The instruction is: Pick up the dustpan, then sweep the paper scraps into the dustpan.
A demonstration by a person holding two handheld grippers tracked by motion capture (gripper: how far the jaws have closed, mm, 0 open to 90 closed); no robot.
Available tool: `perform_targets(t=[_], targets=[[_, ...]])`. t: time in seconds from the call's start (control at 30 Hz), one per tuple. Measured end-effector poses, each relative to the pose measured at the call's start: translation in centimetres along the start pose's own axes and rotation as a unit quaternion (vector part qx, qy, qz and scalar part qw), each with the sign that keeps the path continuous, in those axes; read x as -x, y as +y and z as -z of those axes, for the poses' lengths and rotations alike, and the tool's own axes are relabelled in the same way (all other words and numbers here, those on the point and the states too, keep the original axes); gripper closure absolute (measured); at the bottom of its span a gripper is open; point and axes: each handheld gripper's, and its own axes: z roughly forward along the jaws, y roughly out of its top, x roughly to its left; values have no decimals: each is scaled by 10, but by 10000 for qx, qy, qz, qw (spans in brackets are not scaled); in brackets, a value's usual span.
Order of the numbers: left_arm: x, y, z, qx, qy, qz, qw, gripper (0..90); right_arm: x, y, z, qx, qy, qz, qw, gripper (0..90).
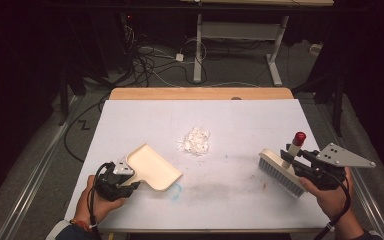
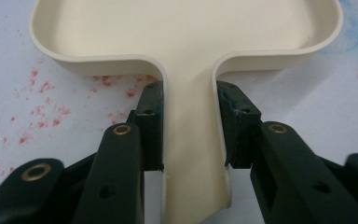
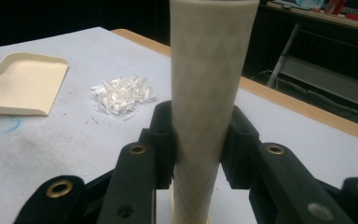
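Here, left gripper (image 2: 188, 135) clamped on smooth cream dustpan (image 1: 152, 167) handle, right gripper (image 3: 199, 140) around cylindrical brush (image 1: 280, 171) handle.

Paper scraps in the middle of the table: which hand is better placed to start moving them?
Right, probably. Its tool grips the brush, bristles down, facing the paper scraps. The left tool only holds the dustpan, mouth toward the pile.

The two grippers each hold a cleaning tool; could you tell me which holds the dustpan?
The left gripper, clamped on the cream dustpan handle; the right gripper holds the brush.
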Motion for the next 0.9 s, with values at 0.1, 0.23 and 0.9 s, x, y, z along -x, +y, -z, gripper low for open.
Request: perform_targets(t=[0.1, 0.23, 0.9], targets=[[0, 0, -1, -38, -12, 27, 10000, 635, 1, 3, -8, 136, 25, -34, 9999, 703], [-1, 1, -3, -67, -51, 37, 10000, 636, 2, 6, -24, 166, 55, -66, 9998, 703], [0, 1, -2, -77, -40, -17, 10000, 635, 10, 72, -166, 182, -85, 33, 9998, 703]])
